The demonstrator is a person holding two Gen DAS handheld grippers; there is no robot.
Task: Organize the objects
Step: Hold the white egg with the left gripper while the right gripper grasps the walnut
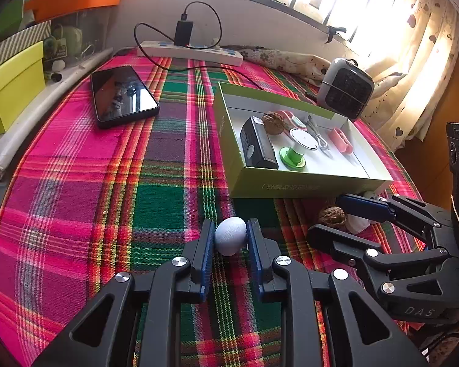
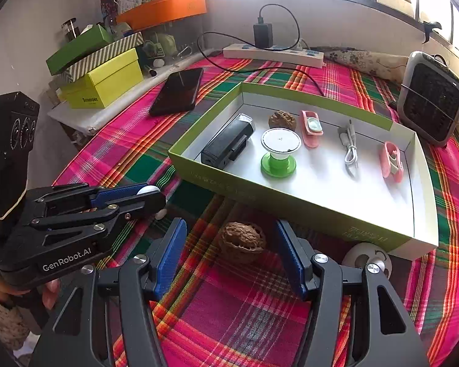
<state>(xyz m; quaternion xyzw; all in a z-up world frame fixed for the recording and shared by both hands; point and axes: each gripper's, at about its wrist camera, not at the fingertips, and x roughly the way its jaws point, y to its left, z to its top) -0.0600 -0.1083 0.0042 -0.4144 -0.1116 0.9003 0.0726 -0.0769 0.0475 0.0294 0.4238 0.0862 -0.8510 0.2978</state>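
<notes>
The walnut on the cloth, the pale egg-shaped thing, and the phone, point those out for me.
walnut (image 2: 241,241), right wrist view, middle of its wrinkled shell.
egg-shaped thing (image 1: 229,235), left wrist view, its rounded front between the blue pads.
phone (image 1: 122,94), left wrist view, centre of the dark screen.

Our left gripper clamps a pale egg-shaped object at lower centre.

We see the blue pads pressing both its sides over the plaid cloth. At right, the right gripper stands spread around a walnut, below the green box of small items. A phone lies upper left.
</notes>
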